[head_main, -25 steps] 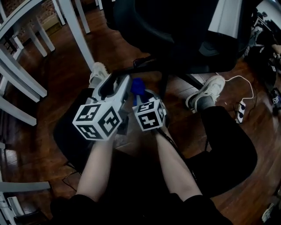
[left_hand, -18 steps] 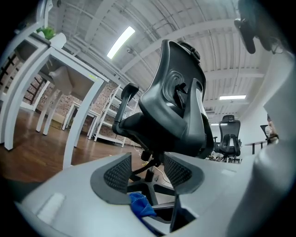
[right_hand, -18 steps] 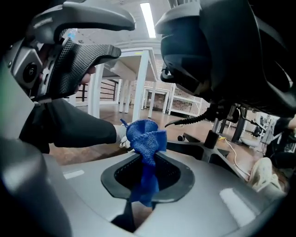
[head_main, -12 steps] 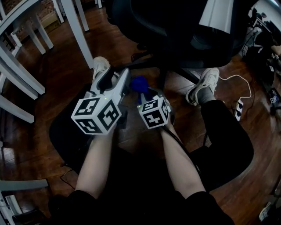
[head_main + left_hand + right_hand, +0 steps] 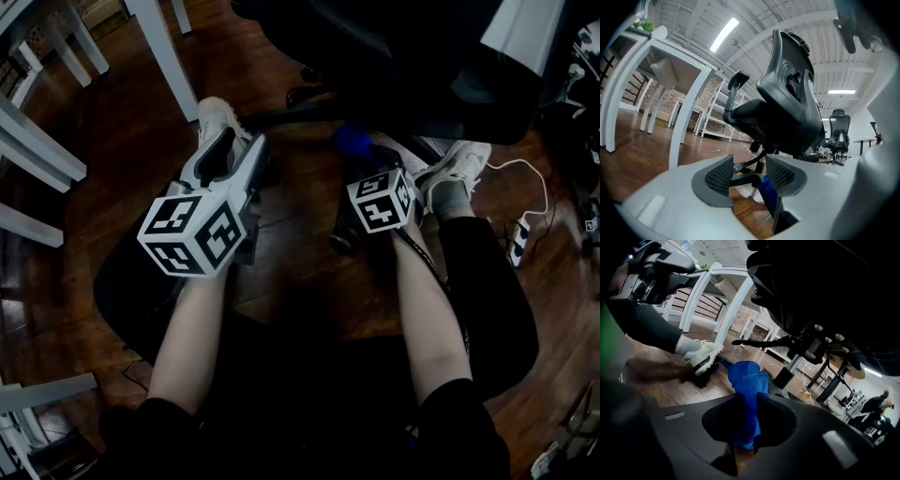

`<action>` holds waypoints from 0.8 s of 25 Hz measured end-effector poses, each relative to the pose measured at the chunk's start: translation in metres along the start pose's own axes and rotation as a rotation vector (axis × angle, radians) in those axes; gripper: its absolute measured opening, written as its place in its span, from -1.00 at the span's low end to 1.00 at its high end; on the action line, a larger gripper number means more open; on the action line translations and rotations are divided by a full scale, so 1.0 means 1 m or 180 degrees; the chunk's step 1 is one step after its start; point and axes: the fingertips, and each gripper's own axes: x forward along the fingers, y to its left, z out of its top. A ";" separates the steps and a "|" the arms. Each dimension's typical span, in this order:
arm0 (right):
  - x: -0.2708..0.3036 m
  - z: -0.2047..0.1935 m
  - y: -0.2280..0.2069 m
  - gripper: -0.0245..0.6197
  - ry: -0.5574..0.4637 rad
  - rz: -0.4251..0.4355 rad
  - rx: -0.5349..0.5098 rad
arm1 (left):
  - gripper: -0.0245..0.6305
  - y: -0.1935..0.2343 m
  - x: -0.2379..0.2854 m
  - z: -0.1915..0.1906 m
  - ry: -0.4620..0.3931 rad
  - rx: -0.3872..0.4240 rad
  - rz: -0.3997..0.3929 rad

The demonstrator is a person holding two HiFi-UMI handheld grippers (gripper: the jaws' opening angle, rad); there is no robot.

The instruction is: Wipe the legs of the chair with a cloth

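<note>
A black office chair [image 5: 394, 56] stands over the wooden floor, and its dark legs [image 5: 277, 116] spread out low under the seat. My right gripper [image 5: 358, 157] is shut on a blue cloth [image 5: 351, 141], held close to the base beneath the seat. In the right gripper view the cloth [image 5: 747, 378] bulges out between the jaws of that gripper [image 5: 746, 404], near the chair's black column [image 5: 783, 377]. My left gripper [image 5: 240, 150] is open and holds nothing. Past its jaws [image 5: 749, 171] show the chair's legs [image 5: 746, 167] and a bit of blue cloth [image 5: 767, 188].
The person's pale shoes [image 5: 217, 120] [image 5: 457, 171] rest on either side of the chair base. White table legs [image 5: 172, 58] and white frames [image 5: 37, 159] stand to the left. A white cable and power strip [image 5: 518, 239] lie at the right. Another office chair [image 5: 839, 136] stands far off.
My right gripper has carried the blue cloth rightward and farther in under the seat, away from the left gripper. The left gripper has stayed roughly in place, still open.
</note>
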 end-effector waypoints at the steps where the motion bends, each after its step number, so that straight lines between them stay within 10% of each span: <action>1: 0.006 0.002 -0.004 -0.67 0.0001 -0.0012 -0.0063 | -0.30 0.003 0.003 -0.004 0.0044 0.0005 0.0006; 20: 0.108 -0.008 -0.050 -0.68 0.0557 0.0192 -0.1054 | -0.30 0.010 0.021 -0.050 0.0514 0.0183 -0.0041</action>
